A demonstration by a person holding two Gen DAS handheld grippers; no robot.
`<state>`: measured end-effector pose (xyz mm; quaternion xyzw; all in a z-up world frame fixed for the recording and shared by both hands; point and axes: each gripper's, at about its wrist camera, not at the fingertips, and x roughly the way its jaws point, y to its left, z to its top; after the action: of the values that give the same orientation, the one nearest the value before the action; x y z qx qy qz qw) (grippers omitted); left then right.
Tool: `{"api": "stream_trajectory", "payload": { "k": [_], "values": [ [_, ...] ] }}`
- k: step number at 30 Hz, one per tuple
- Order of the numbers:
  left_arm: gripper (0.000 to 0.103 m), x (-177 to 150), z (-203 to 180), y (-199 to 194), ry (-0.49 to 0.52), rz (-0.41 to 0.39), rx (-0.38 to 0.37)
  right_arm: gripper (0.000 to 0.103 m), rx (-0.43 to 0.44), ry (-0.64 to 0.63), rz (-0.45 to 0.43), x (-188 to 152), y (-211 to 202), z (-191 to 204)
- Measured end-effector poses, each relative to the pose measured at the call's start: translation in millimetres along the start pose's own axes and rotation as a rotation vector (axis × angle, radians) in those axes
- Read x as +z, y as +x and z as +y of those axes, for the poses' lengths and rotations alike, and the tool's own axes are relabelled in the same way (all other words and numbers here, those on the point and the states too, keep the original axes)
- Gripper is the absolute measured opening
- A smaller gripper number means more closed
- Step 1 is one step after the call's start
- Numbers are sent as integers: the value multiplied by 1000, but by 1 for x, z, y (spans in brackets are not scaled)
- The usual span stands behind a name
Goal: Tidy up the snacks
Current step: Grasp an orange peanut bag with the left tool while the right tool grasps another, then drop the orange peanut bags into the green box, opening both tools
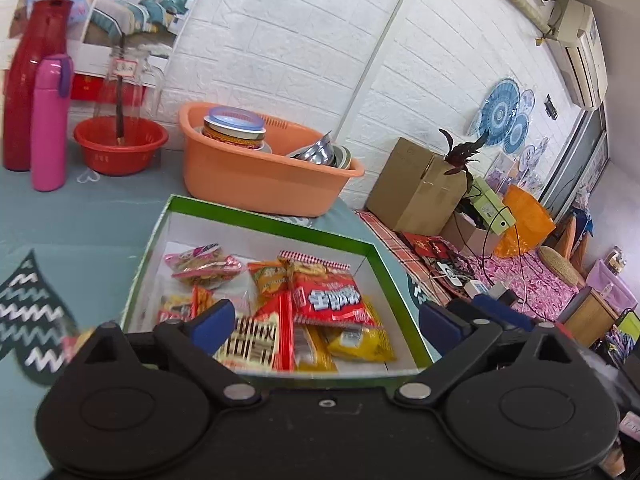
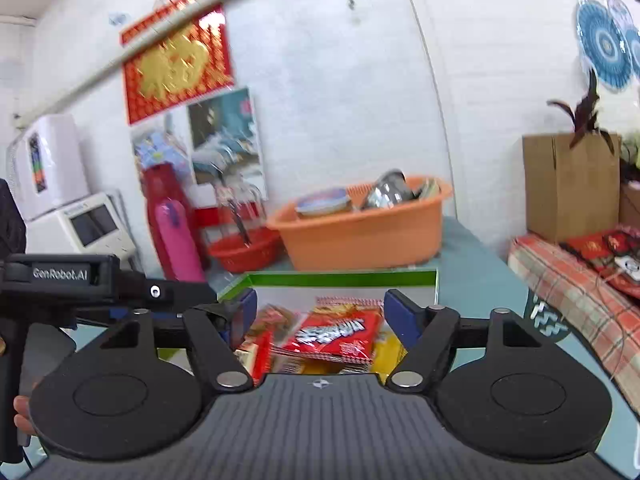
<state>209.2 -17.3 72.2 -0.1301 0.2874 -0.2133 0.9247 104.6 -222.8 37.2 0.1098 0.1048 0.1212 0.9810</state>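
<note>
Left gripper (image 1: pixel 326 320): jaws spread wide, nothing between them
Right gripper (image 2: pixel 320 312): jaws wide apart, empty
Snacks: red packet (image 1: pixel 334 300) on top of the pile, yellow packet (image 1: pixel 360 342) beside it, all inside the green box (image 1: pixel 260 220)
Behind the box: orange basin (image 1: pixel 256 184) just beyond its far rim
Further left: red bowl (image 1: pixel 120 148), pink bottle (image 1: pixel 50 124)
Right of table: cardboard box (image 1: pixel 416 188)
</note>
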Motion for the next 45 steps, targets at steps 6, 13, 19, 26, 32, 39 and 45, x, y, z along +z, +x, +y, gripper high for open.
{"api": "stream_trajectory", "payload": {
  "k": [6, 13, 19, 26, 32, 39, 45],
  "values": [
    [103, -40, -21, -37, 17, 11, -52, 103, 40, -22, -64, -3, -54, 8],
    [103, -73, -43, -30, -11, 57, -168, 103, -25, 16, -39, -23, -88, -12],
    [103, -84, -66, 12, -15, 152, -225, 103, -149, -69, 132, -66, -80, -28],
    [103, -92, -78, 70, -21, 263, -208, 103, -103, -93, 222, -88, -63, -34],
    [103, -96, -84, 97, 2, 305, -167, 103, -55, -117, 268, -92, -44, -40],
    [103, -100, -90, 117, 59, 330, -140, 103, -25, -92, 290, -90, -35, -45],
    [84, -103, -92, 110, 83, 291, -174, 84, -59, -90, 291, -91, -35, -44]
  ]
}}
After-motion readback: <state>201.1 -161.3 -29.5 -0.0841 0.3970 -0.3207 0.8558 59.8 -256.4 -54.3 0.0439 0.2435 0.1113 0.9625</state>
